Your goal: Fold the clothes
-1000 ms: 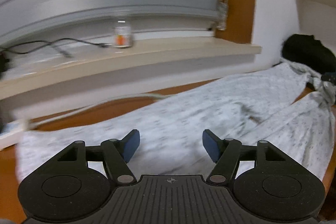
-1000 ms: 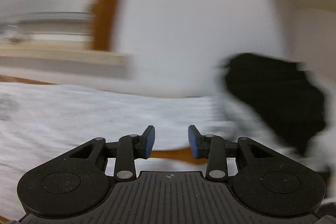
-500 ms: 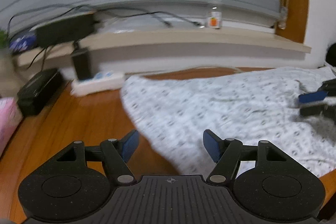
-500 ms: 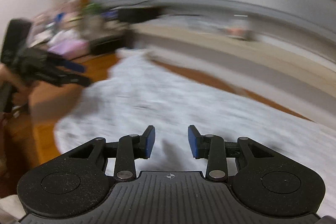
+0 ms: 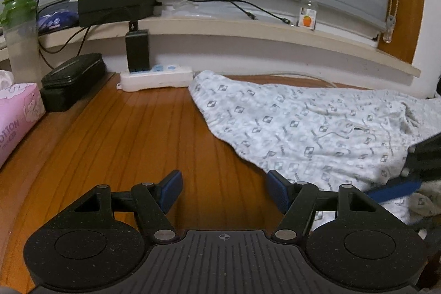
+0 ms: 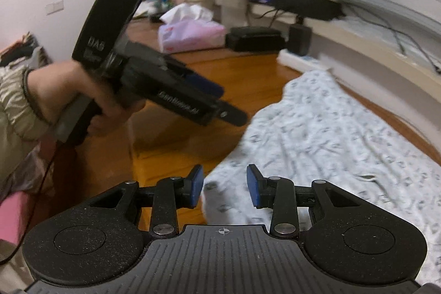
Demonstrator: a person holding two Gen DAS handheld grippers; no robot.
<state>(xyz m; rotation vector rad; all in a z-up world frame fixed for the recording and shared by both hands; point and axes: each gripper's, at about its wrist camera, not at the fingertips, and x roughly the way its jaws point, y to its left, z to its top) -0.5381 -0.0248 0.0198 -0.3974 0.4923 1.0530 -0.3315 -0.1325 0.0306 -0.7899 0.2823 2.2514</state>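
Observation:
A white garment with a small grey print (image 5: 311, 126) lies spread flat on the wooden table (image 5: 132, 134); it also shows in the right wrist view (image 6: 325, 137). My left gripper (image 5: 224, 188) is open and empty, held above the bare wood just left of the garment's near edge. My right gripper (image 6: 224, 183) is open and empty, over the garment's near left corner. The right gripper's fingertips (image 5: 397, 189) show at the right edge of the left wrist view. The left gripper in the hand (image 6: 165, 90) shows in the right wrist view.
A white power strip (image 5: 155, 77) with a black charger (image 5: 137, 51) lies by the back wall. A black case (image 5: 73, 80), a pink tissue pack (image 5: 16, 115) and a green-lidded bottle (image 5: 20, 37) stand at the left. A small jar (image 5: 308, 14) and cables sit on the sill.
Both grippers have swung left, from the garment's right end to its left end. Both stayed open and empty. The garment lies as before.

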